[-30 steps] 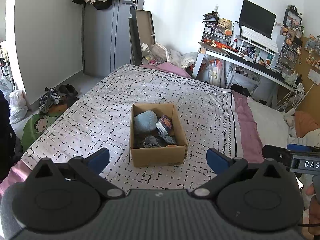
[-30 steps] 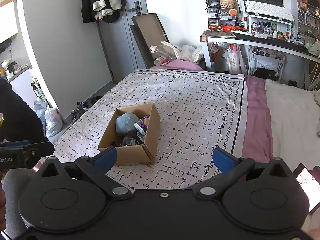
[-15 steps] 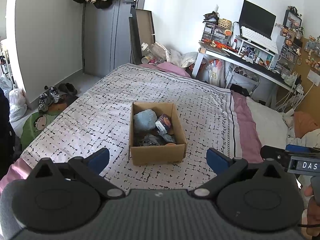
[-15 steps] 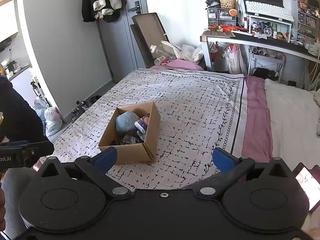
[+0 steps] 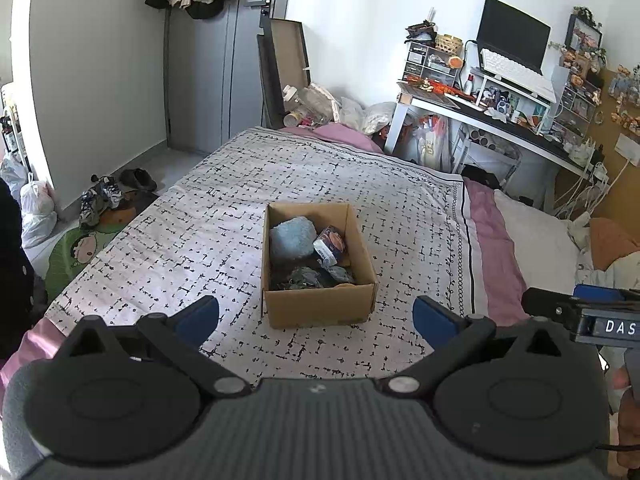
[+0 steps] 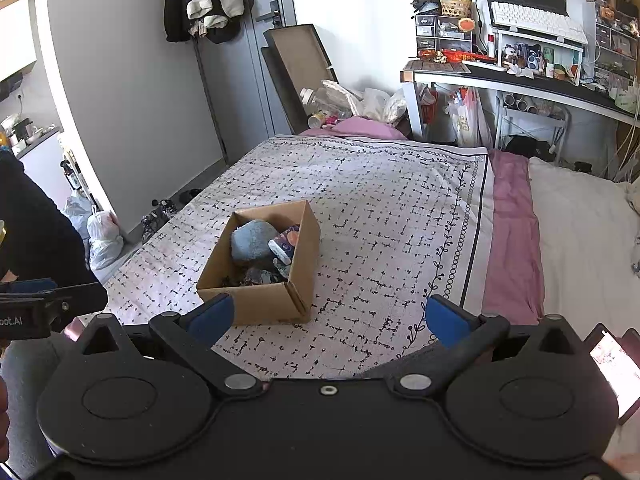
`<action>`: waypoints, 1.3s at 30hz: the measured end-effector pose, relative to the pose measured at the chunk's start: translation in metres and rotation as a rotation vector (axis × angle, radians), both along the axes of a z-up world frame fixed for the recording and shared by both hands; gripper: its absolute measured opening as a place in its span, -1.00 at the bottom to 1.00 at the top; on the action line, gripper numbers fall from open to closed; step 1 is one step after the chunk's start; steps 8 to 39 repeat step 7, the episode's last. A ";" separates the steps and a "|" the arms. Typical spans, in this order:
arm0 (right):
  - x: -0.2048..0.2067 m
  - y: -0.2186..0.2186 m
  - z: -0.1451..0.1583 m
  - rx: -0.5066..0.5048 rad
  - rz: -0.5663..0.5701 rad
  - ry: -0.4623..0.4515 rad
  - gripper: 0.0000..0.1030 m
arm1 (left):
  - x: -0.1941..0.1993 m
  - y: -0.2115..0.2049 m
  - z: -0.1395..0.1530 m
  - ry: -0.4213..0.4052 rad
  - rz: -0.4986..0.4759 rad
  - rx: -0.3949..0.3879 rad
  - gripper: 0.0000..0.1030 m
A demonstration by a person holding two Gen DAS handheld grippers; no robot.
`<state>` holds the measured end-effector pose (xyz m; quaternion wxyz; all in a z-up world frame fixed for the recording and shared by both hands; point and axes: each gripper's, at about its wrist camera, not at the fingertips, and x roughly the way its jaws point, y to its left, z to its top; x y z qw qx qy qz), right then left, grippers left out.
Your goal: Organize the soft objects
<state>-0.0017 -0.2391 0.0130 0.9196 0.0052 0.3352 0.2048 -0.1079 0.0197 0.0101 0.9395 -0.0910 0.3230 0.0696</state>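
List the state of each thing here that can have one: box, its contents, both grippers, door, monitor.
Cardboard box: open-topped, upright on the bed.
Blue fluffy item: inside the box, at its far end.
Left gripper: jaws wide open, empty.
Right gripper: jaws wide open, empty.
Door: shut.
Monitor: screen dark.

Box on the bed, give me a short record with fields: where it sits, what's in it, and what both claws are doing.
box: open cardboard box, upright on the patterned bedspread
contents: fluffy blue item, small printed pack, darker items underneath, too jumbled to name
left claw: open, holding nothing, short of the box
right claw: open, holding nothing, box ahead toward its left finger
outside box: no loose soft items visible on the bedspread
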 end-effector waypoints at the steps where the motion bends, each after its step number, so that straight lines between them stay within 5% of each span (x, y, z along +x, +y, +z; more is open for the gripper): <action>1: -0.001 0.000 -0.001 0.001 0.001 0.000 1.00 | 0.000 -0.001 0.000 -0.001 -0.002 0.008 0.99; 39: -0.001 -0.001 -0.006 -0.001 0.001 0.003 1.00 | -0.002 -0.004 -0.001 -0.008 -0.019 0.020 0.99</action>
